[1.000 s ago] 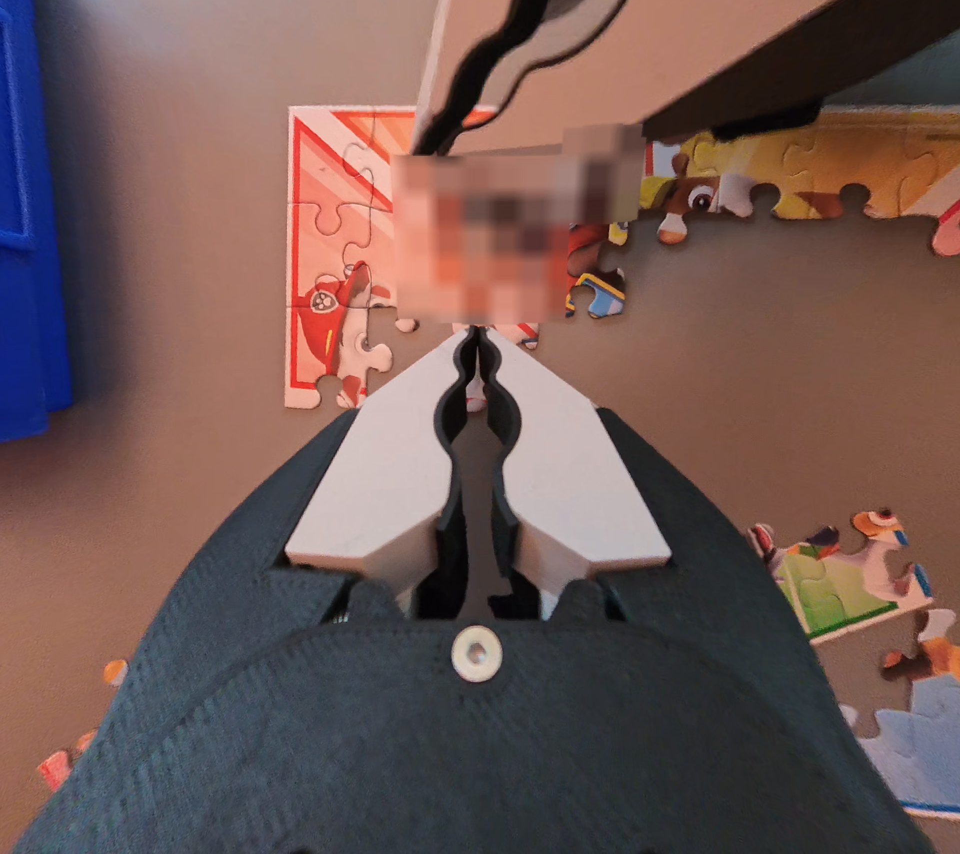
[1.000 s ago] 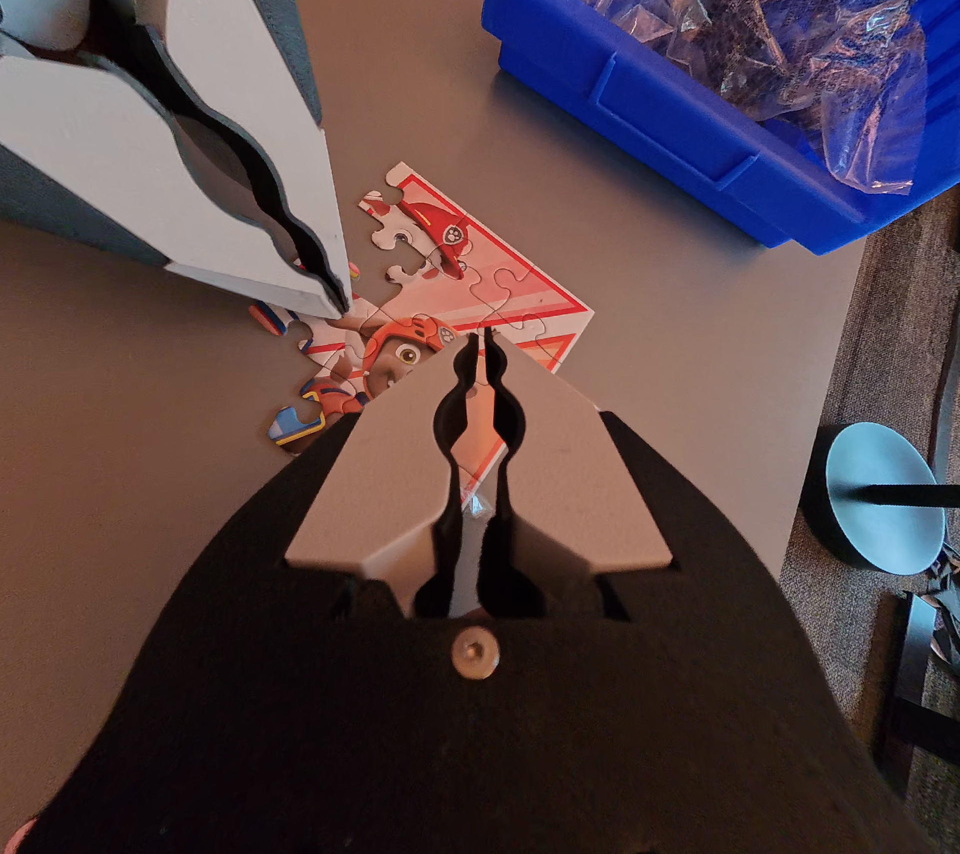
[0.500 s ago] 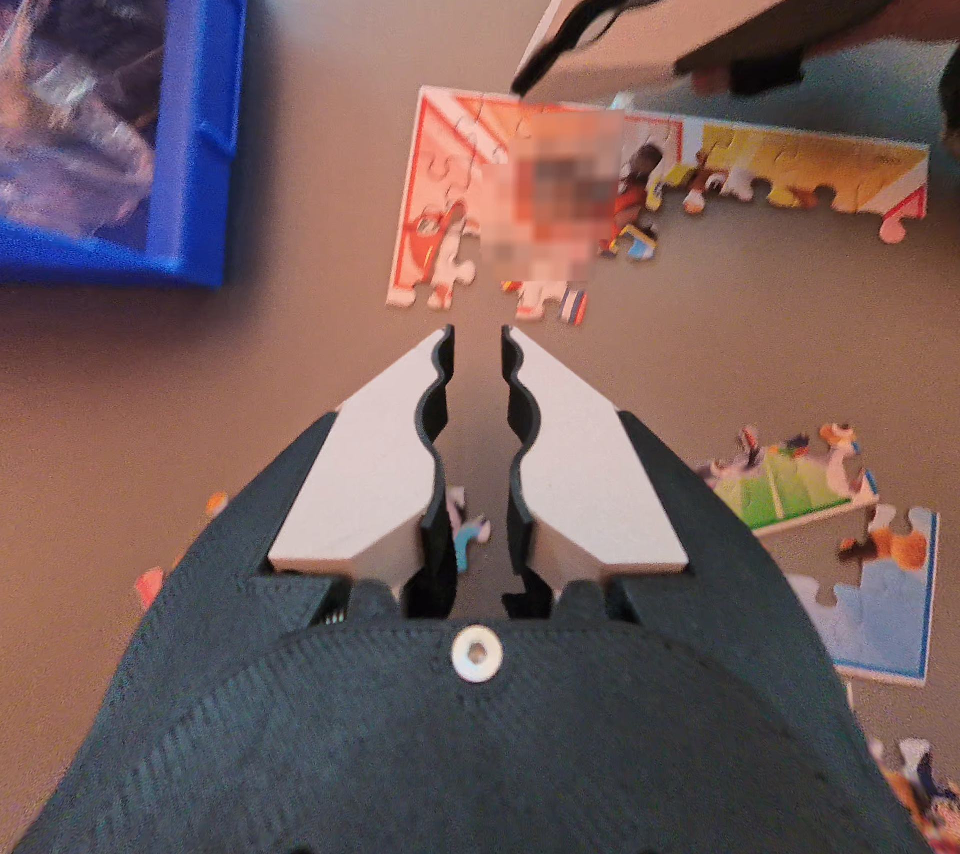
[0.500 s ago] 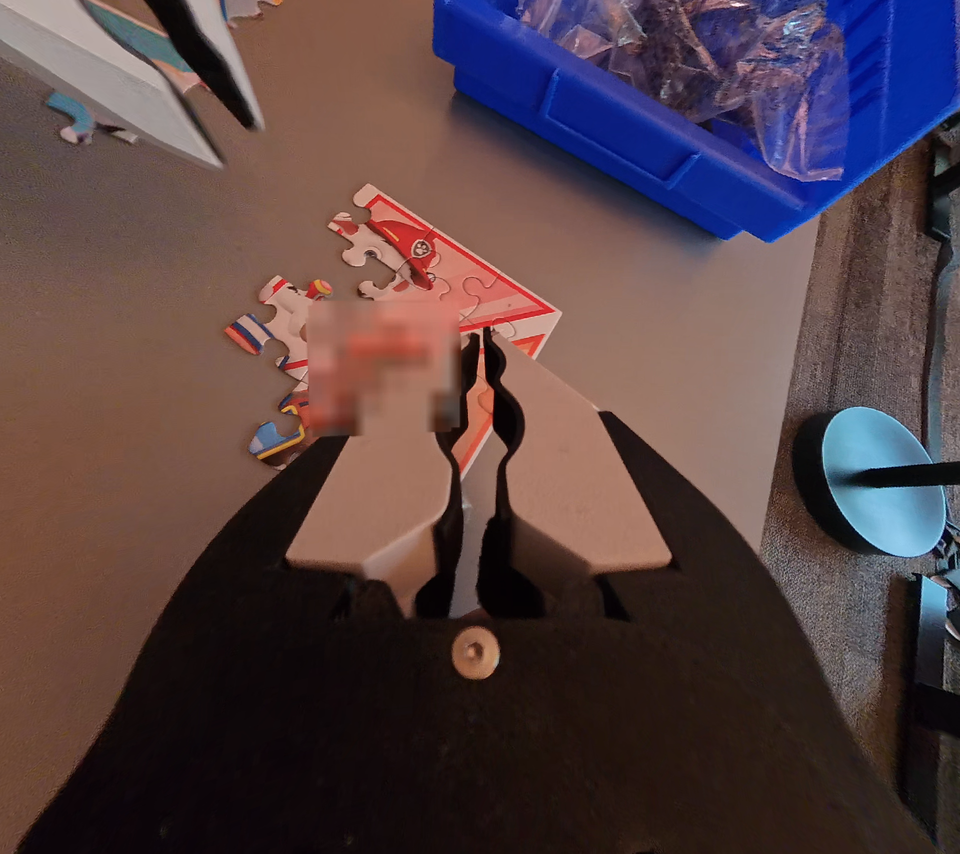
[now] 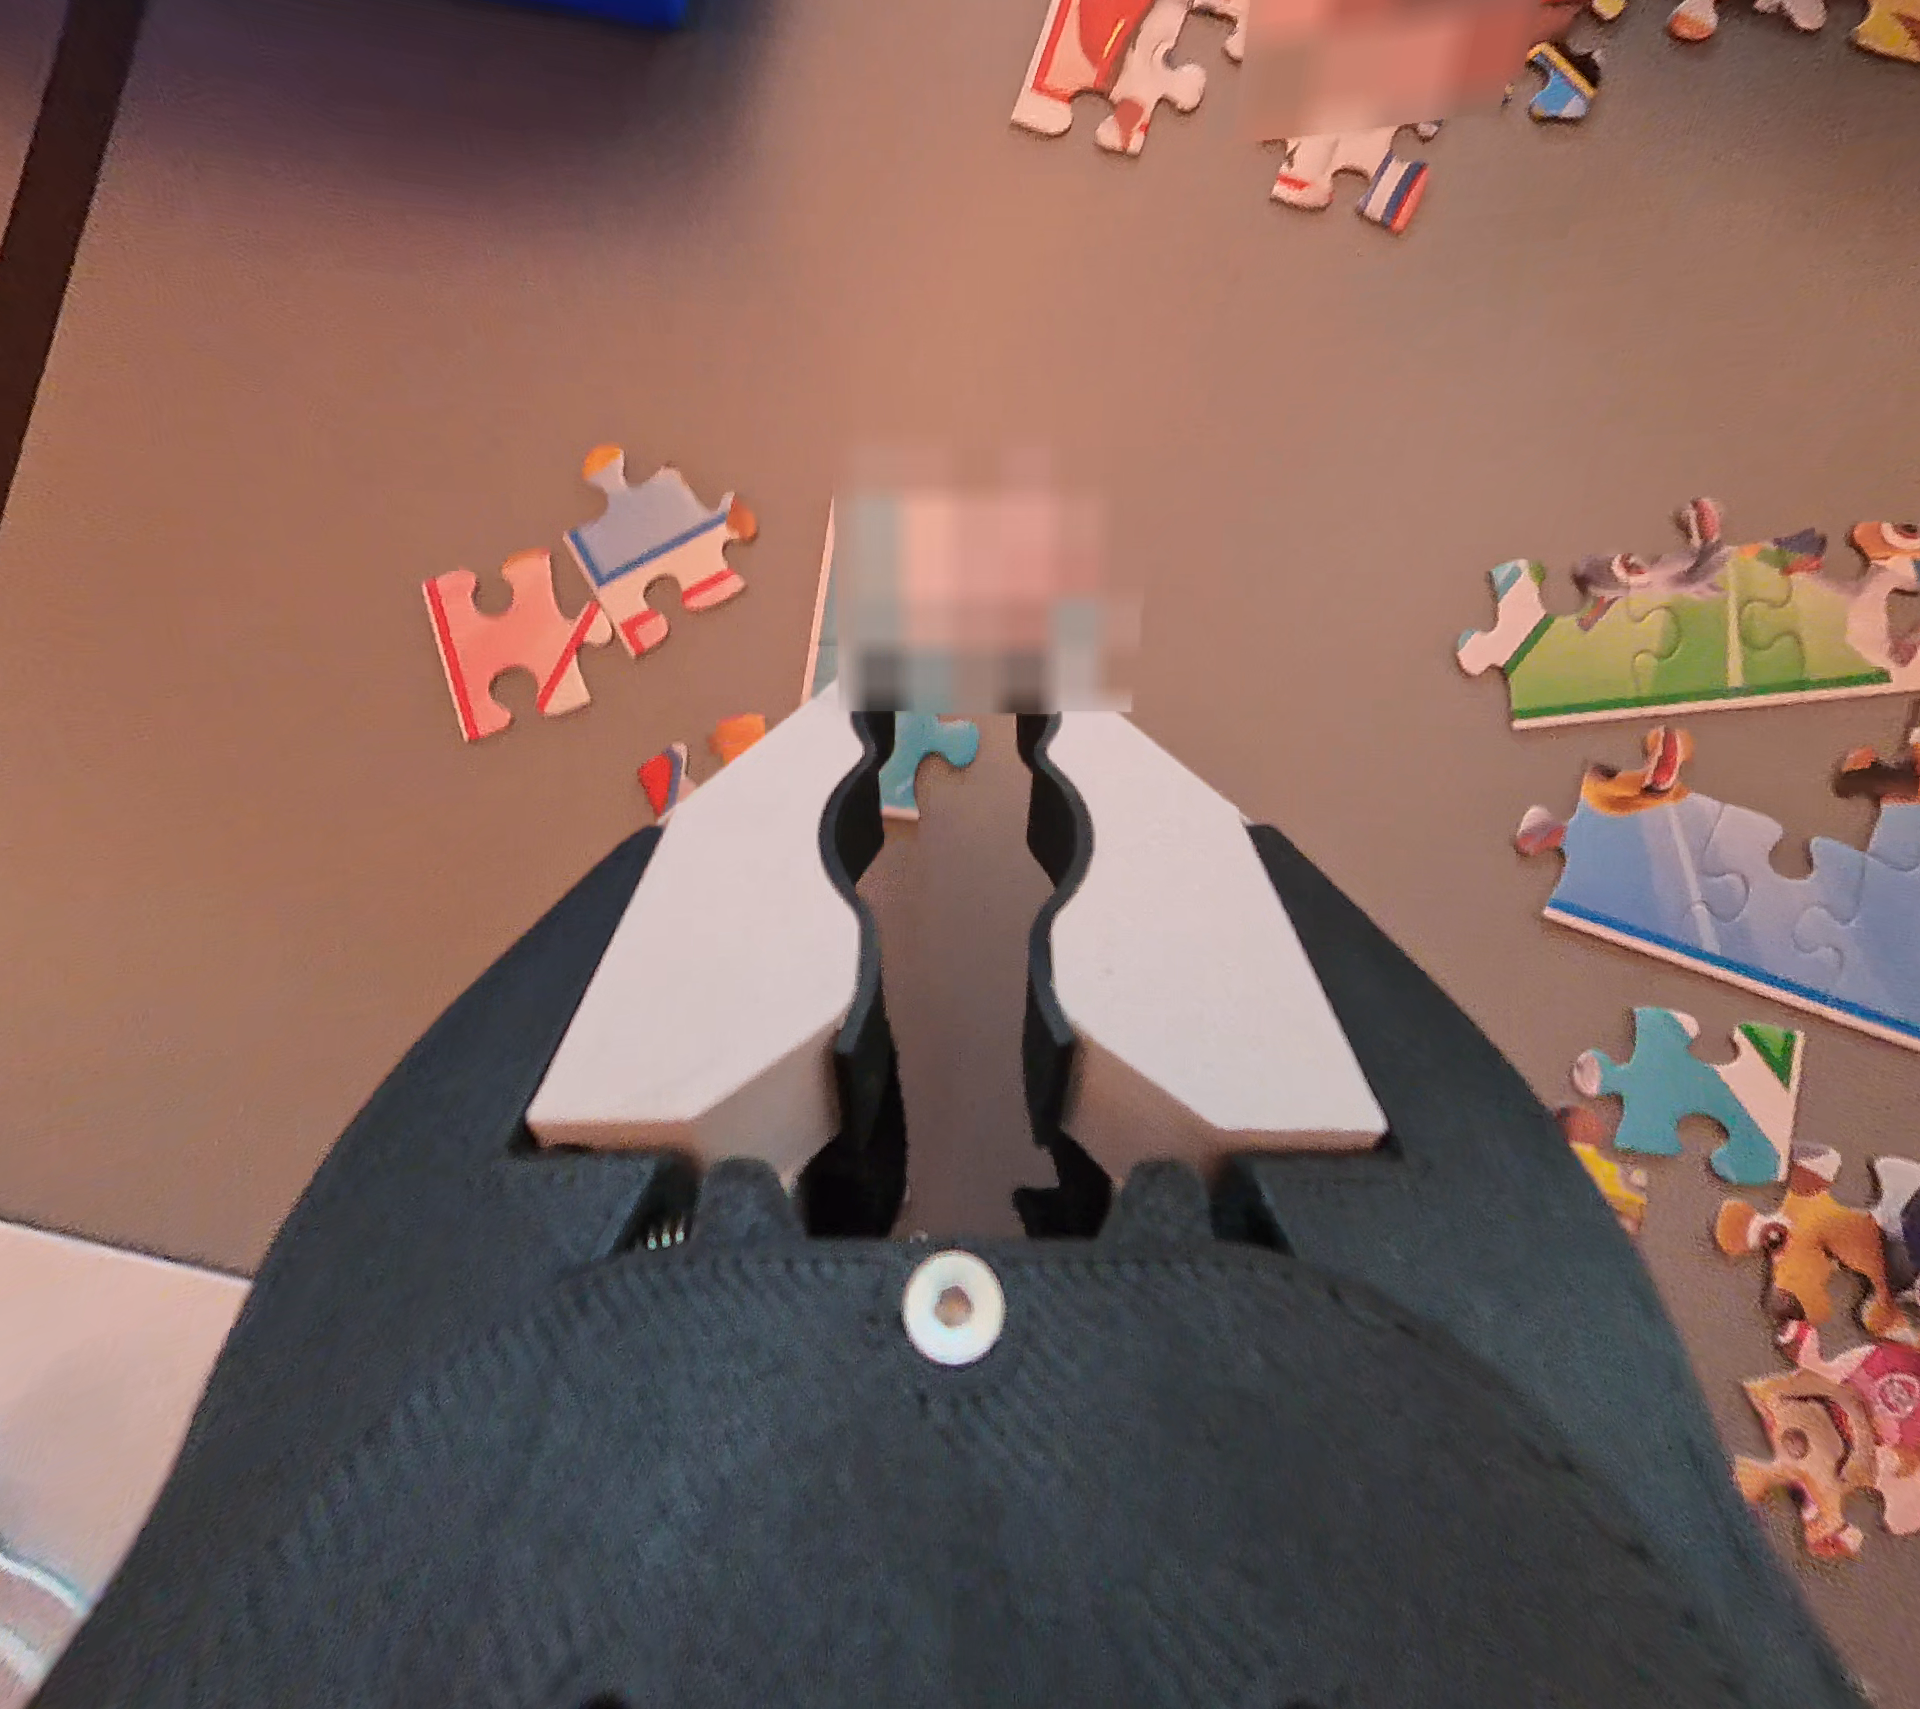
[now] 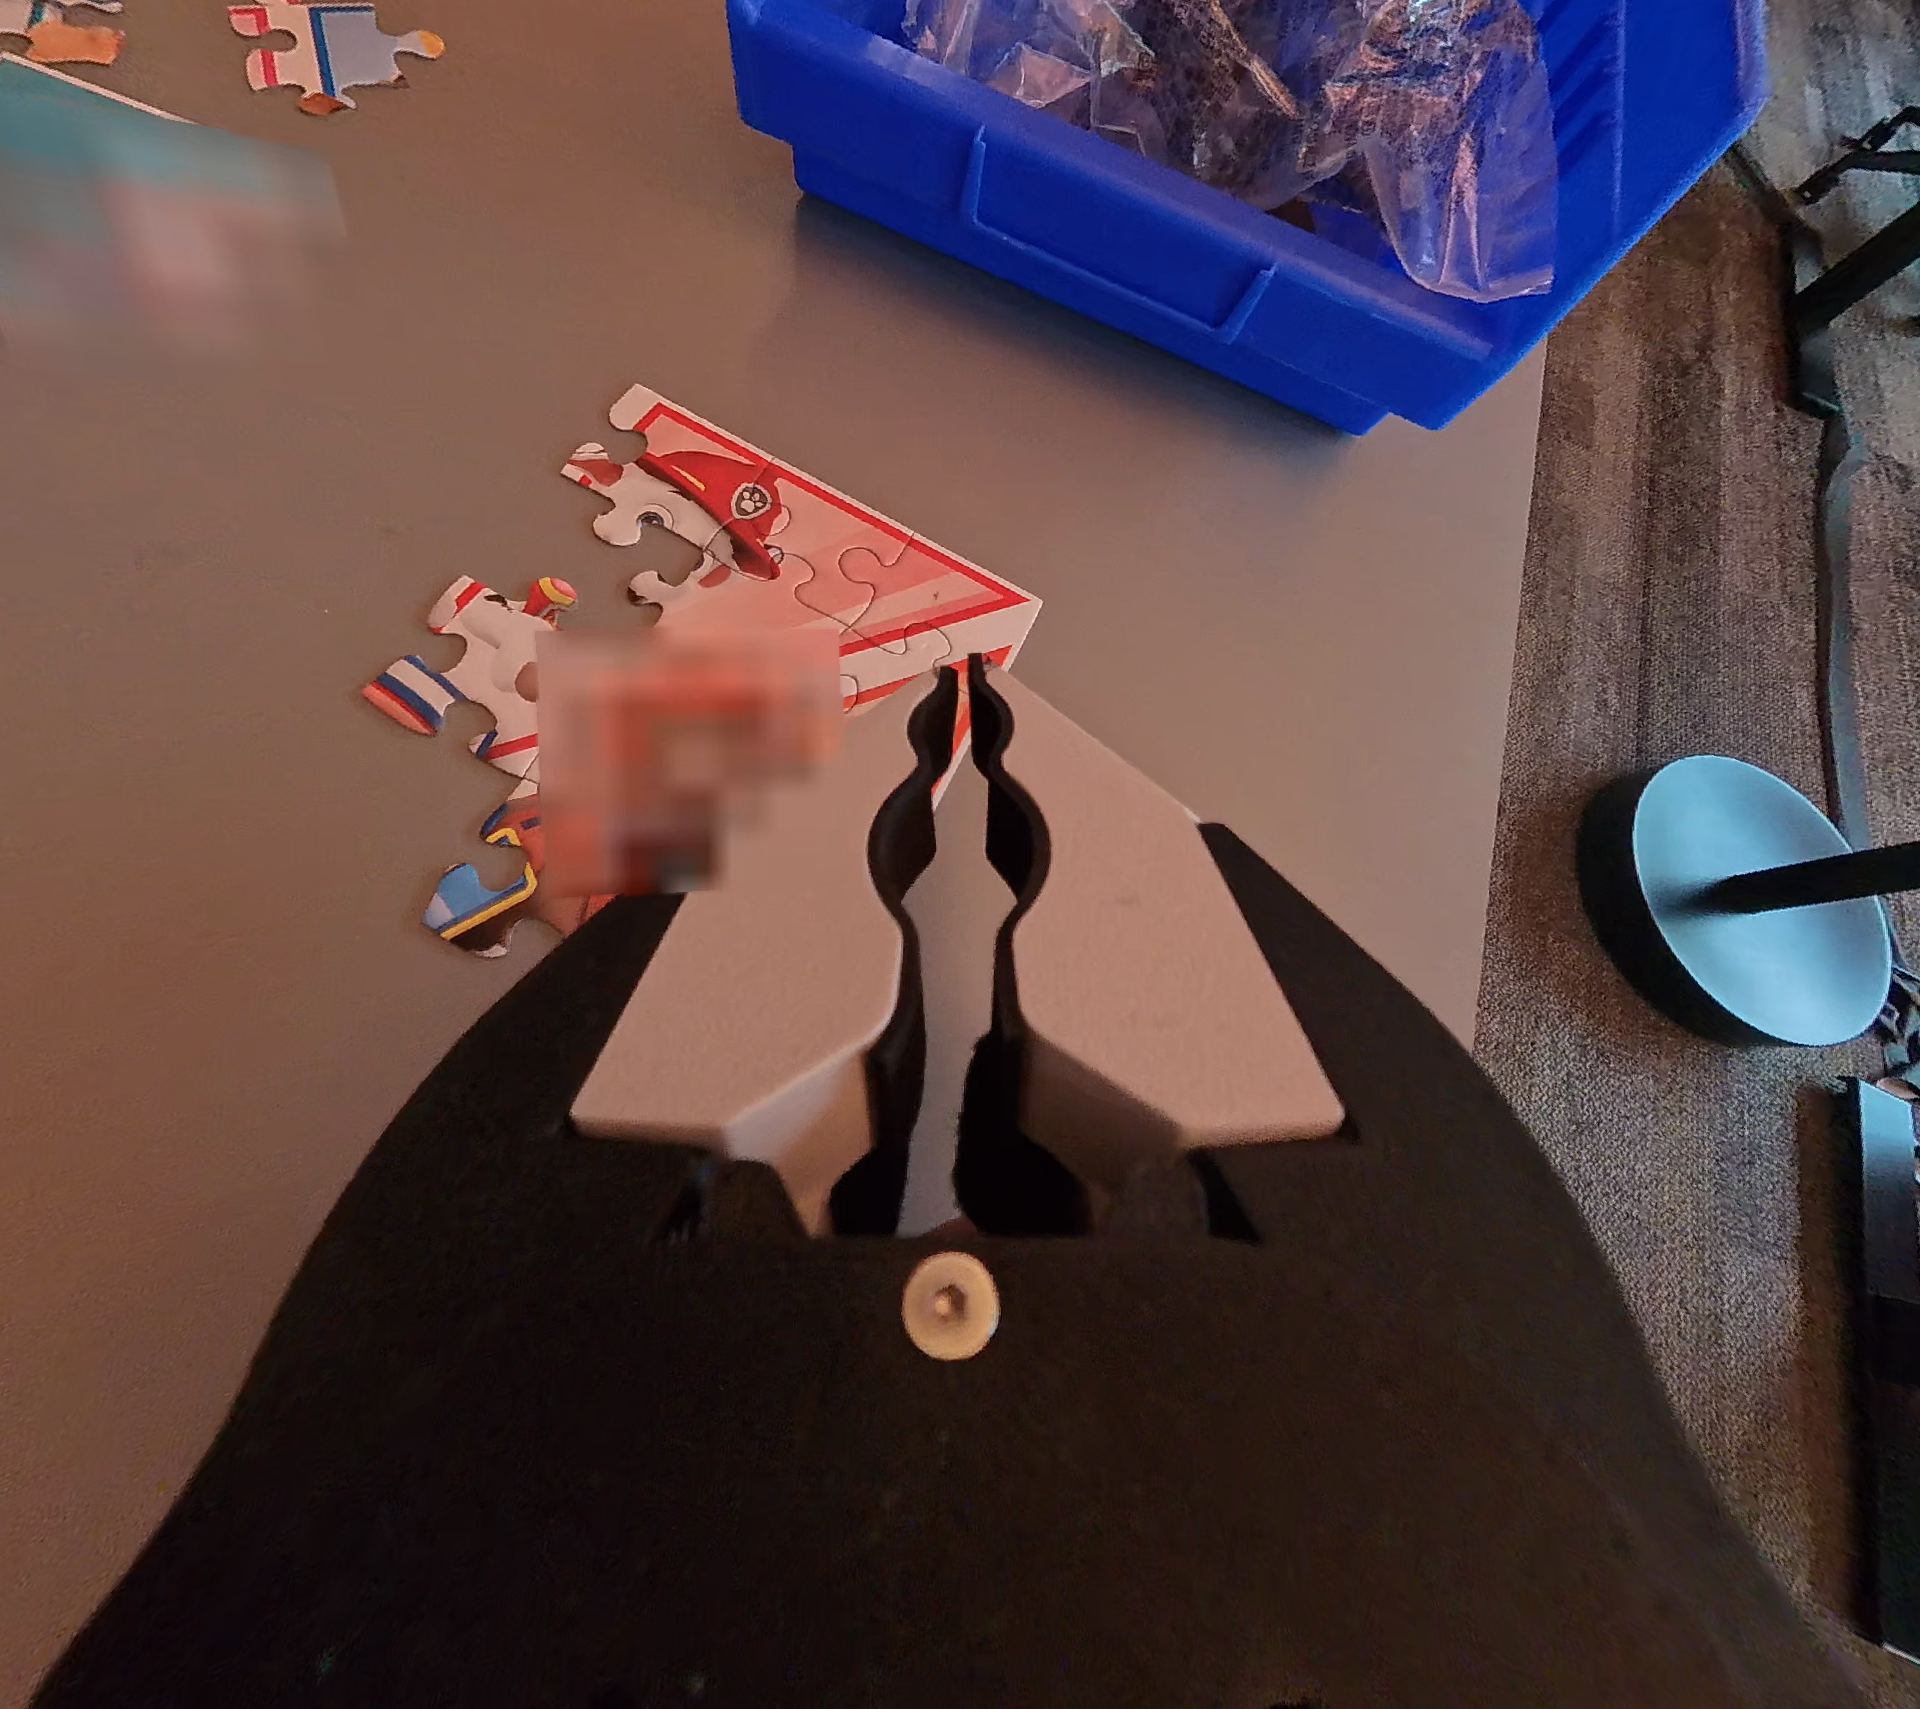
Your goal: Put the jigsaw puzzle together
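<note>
The left claw is released, its jaws parted with bare surface showing between them; it holds nothing. Its tips, partly masked by a blurred patch, hang over a teal-edged puzzle piece. To the left of it lie two loose red-and-white pieces, touching each other. On the right sit a joined green strip and, nearer, a joined blue section, with more loose pieces nearer still.

The right claw is clenched, its tips nearly meeting, and whether anything thin sits between them cannot be told. The tips are at the corner of the assembled red-bordered section, which lies flat on the surface near the right edge. Beyond it stands a blue bin holding a crumpled clear plastic bag. A round stand base rests on the carpet at right.
</note>
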`<action>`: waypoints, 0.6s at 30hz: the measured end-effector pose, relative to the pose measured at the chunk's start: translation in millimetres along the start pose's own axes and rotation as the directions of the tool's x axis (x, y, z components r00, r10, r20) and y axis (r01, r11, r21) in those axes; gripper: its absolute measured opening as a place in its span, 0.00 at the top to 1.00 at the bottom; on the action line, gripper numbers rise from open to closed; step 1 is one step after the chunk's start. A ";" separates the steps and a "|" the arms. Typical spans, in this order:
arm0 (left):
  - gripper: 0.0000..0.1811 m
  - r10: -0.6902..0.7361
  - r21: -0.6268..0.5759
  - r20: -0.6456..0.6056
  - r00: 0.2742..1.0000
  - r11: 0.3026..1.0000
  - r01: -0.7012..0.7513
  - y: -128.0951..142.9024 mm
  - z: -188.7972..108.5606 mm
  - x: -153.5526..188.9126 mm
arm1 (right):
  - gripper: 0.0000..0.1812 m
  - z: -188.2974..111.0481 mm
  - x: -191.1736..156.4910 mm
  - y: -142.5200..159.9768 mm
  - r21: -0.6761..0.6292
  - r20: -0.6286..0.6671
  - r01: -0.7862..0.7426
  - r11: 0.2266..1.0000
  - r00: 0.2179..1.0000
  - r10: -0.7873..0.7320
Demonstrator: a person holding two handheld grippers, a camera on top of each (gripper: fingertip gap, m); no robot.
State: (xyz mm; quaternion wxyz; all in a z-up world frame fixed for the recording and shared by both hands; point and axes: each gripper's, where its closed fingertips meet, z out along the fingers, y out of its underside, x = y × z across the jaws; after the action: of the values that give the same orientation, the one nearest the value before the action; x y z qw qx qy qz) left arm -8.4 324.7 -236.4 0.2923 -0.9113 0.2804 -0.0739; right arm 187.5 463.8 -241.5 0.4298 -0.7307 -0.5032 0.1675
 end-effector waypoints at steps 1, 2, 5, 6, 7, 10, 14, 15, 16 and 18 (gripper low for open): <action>0.88 -0.009 -0.002 -0.004 1.000 1.000 0.009 4.3 -1.3 -0.4 | 1.00 -0.3 0.4 -0.5 0.003 -0.001 -0.001 1.000 1.000 0.001; 0.88 -0.015 -0.004 -0.004 1.000 1.000 0.015 8.2 -2.6 -0.7 | 1.00 -0.5 0.8 -0.7 0.005 -0.002 -0.003 1.000 1.000 0.003; 0.87 -0.017 -0.025 -0.007 1.000 1.000 0.017 19.6 -3.9 0.7 | 1.00 -0.9 2.8 -0.5 0.006 -0.009 -0.008 1.000 1.000 0.008; 0.86 -0.016 -0.031 -0.004 1.000 0.999 0.016 22.8 -4.3 0.8 | 1.00 -1.3 3.5 -0.5 0.009 -0.009 -0.012 1.000 1.000 0.012; 0.86 -0.016 -0.034 -0.002 1.000 0.999 0.016 25.2 -4.9 1.0 | 1.00 -1.7 4.5 -0.2 0.010 -0.011 -0.015 1.000 1.000 0.015; 0.86 -0.024 -0.036 0.008 1.000 0.999 0.024 30.6 -7.3 0.0 | 1.00 -2.4 6.4 0.3 0.014 -0.013 -0.025 1.000 1.000 0.026; 0.86 -0.033 -0.017 0.030 0.999 0.999 0.033 33.4 -13.4 -2.6 | 1.00 -2.5 7.3 0.4 0.016 -0.015 -0.028 0.999 0.999 0.029; 0.86 -0.037 -0.013 0.035 0.999 0.999 0.037 34.3 -14.5 -3.5 | 1.00 -2.6 7.4 0.6 0.017 -0.015 -0.028 0.999 0.999 0.029; 0.86 -0.041 -0.010 0.038 0.998 0.999 0.042 35.4 -15.1 -4.6 | 1.00 -2.6 7.6 0.6 0.018 -0.015 -0.029 0.999 0.999 0.029; 0.81 -0.048 -0.011 0.048 0.998 0.999 0.049 38.4 -14.2 -6.7 | 1.00 -3.2 8.4 0.4 0.021 -0.015 -0.033 0.999 0.999 0.033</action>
State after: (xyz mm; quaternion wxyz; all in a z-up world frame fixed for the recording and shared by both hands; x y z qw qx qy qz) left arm -36.2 295.6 -246.7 0.2913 -0.9212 0.2516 -0.0575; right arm 193.5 469.6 -238.4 0.4385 -0.7356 -0.4860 0.1741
